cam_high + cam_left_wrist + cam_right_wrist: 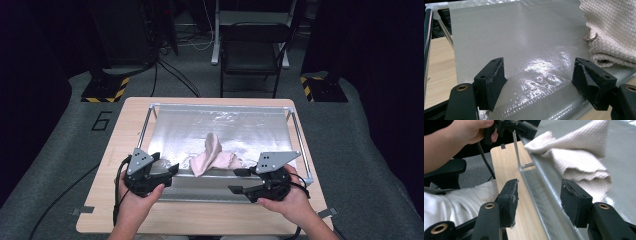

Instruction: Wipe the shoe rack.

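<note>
Pink crumpled cloth (212, 155) on silver sheet (175, 130), one corner peaked upward, between both wide-open, empty hand-held grippers.

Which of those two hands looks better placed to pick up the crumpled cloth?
Probably the right hand-held gripper: its open jaws sit by the near edge of the pink cloth. The left hand-held gripper, also open, faces bare silver sheet, with the cloth off to its side.

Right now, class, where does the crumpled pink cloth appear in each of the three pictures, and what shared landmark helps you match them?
High view: the cloth lies near the middle, on the near part of the silver sheet, between both grippers.
Left gripper view: top right corner, beyond the right jaw.
Right gripper view: upper middle to right, beyond the jaws.
Shared landmark: the shiny silver sheet under the cloth.
</note>
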Demonstrator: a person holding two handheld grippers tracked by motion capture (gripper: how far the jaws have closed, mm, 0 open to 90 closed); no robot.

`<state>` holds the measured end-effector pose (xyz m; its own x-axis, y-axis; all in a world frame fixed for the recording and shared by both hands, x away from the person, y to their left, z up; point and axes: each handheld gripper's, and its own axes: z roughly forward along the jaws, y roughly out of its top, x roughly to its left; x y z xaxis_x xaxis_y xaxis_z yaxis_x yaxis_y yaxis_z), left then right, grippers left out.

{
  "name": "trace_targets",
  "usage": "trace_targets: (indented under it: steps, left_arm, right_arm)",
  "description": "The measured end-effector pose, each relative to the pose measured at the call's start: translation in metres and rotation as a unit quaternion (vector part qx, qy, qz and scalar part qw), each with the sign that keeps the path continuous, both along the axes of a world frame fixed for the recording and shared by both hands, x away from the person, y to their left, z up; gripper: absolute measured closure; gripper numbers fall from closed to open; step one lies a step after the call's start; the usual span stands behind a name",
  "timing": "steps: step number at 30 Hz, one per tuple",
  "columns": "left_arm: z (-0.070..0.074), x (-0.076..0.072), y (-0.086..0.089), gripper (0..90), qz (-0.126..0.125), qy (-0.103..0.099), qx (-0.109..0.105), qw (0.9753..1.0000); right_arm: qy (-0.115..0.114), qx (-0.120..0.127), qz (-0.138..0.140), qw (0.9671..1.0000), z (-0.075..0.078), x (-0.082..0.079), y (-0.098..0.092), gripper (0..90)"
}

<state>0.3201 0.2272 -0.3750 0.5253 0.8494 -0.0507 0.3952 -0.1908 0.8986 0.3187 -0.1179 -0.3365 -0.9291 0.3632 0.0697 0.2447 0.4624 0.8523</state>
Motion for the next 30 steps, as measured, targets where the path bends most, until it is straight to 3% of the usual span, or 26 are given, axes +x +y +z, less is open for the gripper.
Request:
trace_targets:
  steps: [21, 30]
  left_arm:
    - [0.000, 0.000, 0.000, 25.5, -0.001, 0.001, 0.001, 1.0000]
    - [0.000, 0.001, 0.000, 25.5, -0.002, 0.002, 0.002, 1.0000]
  right_arm:
    - [-0.022, 0.011, 0.015, 0.9996, 0.028, 0.033, 0.043, 46.2]
    - [-0.023, 0.012, 0.020, 0.9994, 0.027, 0.041, 0.059, 45.8]
